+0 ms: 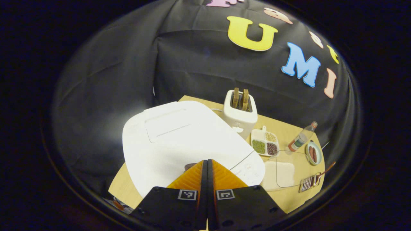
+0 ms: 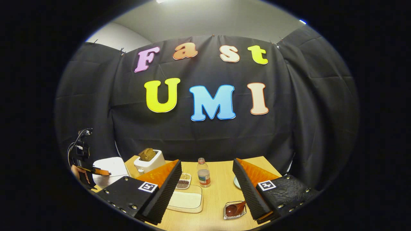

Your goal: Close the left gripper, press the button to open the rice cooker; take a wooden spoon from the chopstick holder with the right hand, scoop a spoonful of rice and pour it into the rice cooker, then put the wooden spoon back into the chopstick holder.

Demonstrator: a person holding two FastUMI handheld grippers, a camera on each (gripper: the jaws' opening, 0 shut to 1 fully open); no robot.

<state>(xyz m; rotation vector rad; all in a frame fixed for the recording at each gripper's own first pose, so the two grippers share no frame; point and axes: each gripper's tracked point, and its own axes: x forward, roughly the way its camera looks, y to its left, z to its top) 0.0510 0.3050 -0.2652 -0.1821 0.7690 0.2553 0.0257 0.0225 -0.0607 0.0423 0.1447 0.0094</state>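
While its two ridged fingers sit pressed together with nothing between them, the left gripper (image 1: 207,164) hovers tip-down over the front of the closed white rounded rice cooker (image 1: 183,141), and a small dark round button (image 1: 190,166) peeks out just at 9 o'clock of the fingertips; whether the tips touch it I cannot tell. From the cooker, a white two-slot toaster (image 1: 240,112) holding brown bread slices stands at 2 o'clock on the light wooden table (image 1: 285,128). A white divided dish of green, tan and dark grains (image 1: 265,142) lies at 3 o'clock of the cooker, with a clear plastic bottle with a red label (image 1: 301,138) beyond it. A clear lidded container of white rice (image 1: 284,171) sits at 4 o'clock, and past it the metal wire chopstick holder (image 1: 310,183) carries the brown wooden spoon (image 1: 326,170). In the right gripper view, the right gripper (image 2: 207,189) is spread wide and holds nothing, raised above the table, with the rice container and the bottle showing between its fingers and the spoon in its holder just beside the finger at 5 o'clock.
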